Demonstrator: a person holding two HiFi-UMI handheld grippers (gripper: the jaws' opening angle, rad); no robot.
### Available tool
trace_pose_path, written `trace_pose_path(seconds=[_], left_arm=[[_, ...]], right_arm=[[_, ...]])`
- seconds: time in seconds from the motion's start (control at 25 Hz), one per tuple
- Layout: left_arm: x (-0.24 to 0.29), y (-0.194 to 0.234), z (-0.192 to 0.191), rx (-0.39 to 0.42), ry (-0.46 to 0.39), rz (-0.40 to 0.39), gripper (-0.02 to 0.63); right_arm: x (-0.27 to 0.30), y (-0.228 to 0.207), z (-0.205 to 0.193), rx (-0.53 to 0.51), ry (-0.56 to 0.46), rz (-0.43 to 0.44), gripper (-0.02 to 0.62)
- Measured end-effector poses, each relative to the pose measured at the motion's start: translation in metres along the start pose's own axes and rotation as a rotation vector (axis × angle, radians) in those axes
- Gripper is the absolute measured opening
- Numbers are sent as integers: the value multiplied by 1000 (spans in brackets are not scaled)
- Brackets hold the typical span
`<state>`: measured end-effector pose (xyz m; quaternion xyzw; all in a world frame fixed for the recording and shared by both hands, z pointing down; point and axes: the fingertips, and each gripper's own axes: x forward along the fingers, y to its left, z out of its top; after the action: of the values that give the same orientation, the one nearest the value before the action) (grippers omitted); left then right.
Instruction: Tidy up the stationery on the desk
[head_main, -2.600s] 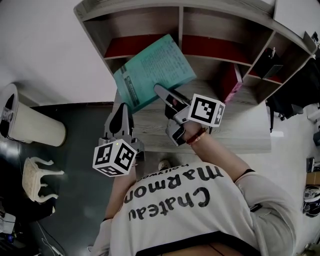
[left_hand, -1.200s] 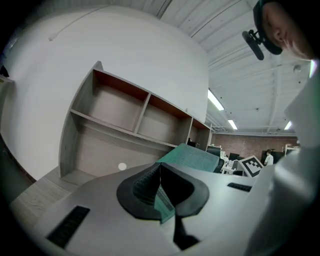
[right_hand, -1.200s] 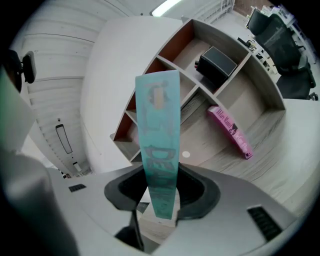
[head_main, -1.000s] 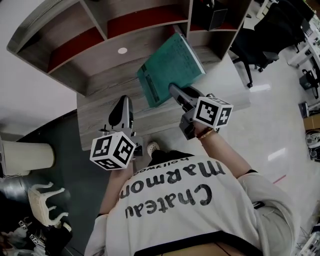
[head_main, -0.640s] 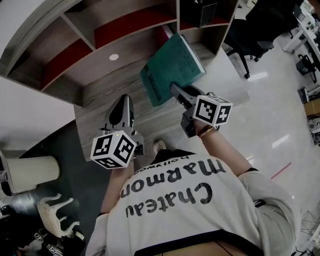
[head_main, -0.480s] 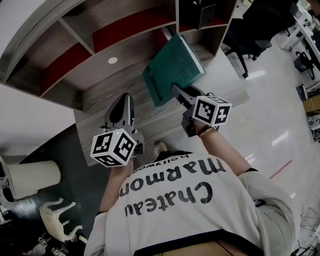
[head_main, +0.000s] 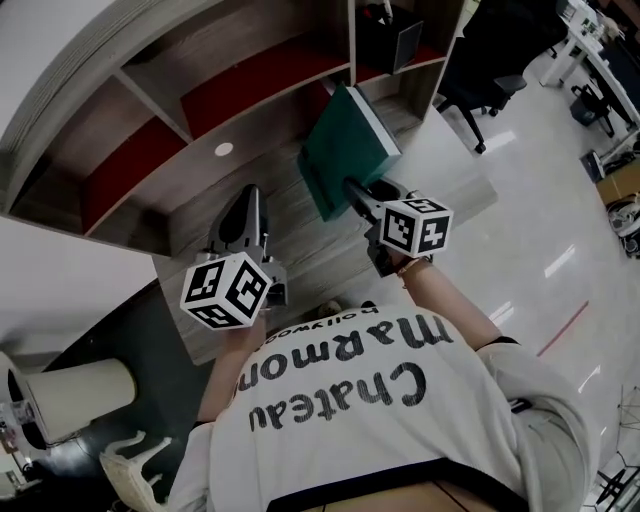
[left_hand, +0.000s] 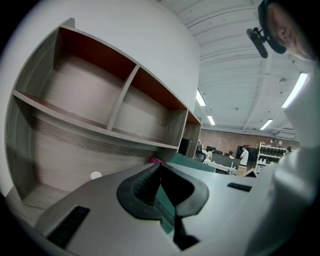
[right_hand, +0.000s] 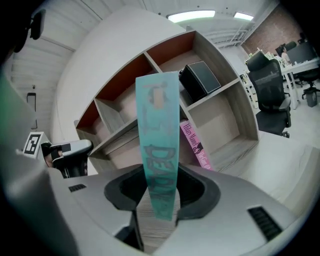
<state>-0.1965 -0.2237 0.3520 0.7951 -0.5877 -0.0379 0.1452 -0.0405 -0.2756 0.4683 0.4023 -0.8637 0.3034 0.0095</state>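
A teal book stands tilted on edge over the wooden desk, its spine toward me in the right gripper view. My right gripper is shut on its lower edge, a pad pressing each cover. It hangs in front of the shelf unit, near the pink book leaning in a lower compartment. My left gripper hovers over the desk to the left of the book, its fingertips meeting and holding nothing. A corner of the teal book shows past it.
A black box sits in an upper right compartment. A white round dot lies on the desk under the shelves. A pale bin stands on the floor at lower left, and an office chair at upper right.
The teal book has turned from lying nearly flat to standing on edge and has moved nearer the shelf. Both grippers have shifted over the desk; the left stays shut and empty.
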Motion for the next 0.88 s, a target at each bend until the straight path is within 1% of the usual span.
trace_pose_path(seconds=[0.28, 0.48, 0.64, 0.88], left_arm=[[9, 13, 2, -9, -8, -52, 17], [9, 24, 3, -8, -14, -79, 17], [7, 32, 6, -17, -21, -86, 17], [7, 39, 5, -44, -33, -84, 17]], right_arm=[[6, -6, -5, -103, 20, -80, 179], [8, -13, -4, -202, 24, -155, 179], [9, -20, 2, -287, 46, -207, 179], [7, -31, 9, -328, 54, -256, 176]])
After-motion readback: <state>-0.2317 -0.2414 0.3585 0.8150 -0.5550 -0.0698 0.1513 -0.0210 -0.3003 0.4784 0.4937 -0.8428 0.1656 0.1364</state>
